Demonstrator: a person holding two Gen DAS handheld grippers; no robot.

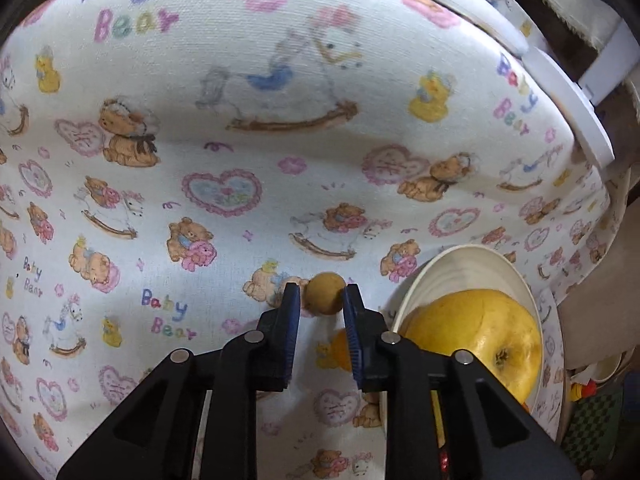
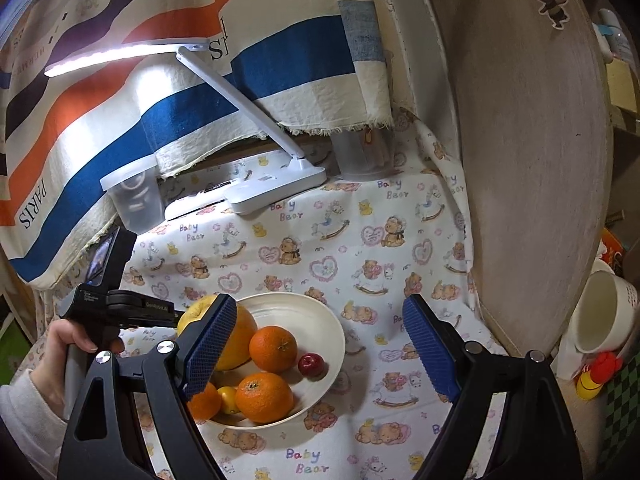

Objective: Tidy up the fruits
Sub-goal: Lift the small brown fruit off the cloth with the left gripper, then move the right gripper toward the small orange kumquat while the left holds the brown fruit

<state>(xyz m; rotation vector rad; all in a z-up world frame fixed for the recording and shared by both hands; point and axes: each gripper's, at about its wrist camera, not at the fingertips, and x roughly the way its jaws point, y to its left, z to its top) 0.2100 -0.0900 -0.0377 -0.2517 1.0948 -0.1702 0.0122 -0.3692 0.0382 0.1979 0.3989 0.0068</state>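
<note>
In the left wrist view my left gripper (image 1: 322,294) is shut on a small brownish-yellow round fruit (image 1: 325,293), held above the Baby Bear cloth. To its right a cream bowl (image 1: 472,264) holds a large yellow pomelo (image 1: 480,336). In the right wrist view the bowl (image 2: 316,312) holds the pomelo (image 2: 240,320), two oranges (image 2: 273,348) (image 2: 264,398), a small red fruit (image 2: 311,364) and a small yellow fruit (image 2: 228,398). Another orange (image 2: 205,402) shows at the bowl's near left, partly hidden. My right gripper (image 2: 320,344) is open and empty over the bowl.
A white desk lamp (image 2: 276,192) and clear plastic containers (image 2: 136,196) stand at the table's back by a striped cloth. A round wooden board (image 2: 532,160) leans at the right. A white cup (image 2: 604,312) and toys sit off the right edge.
</note>
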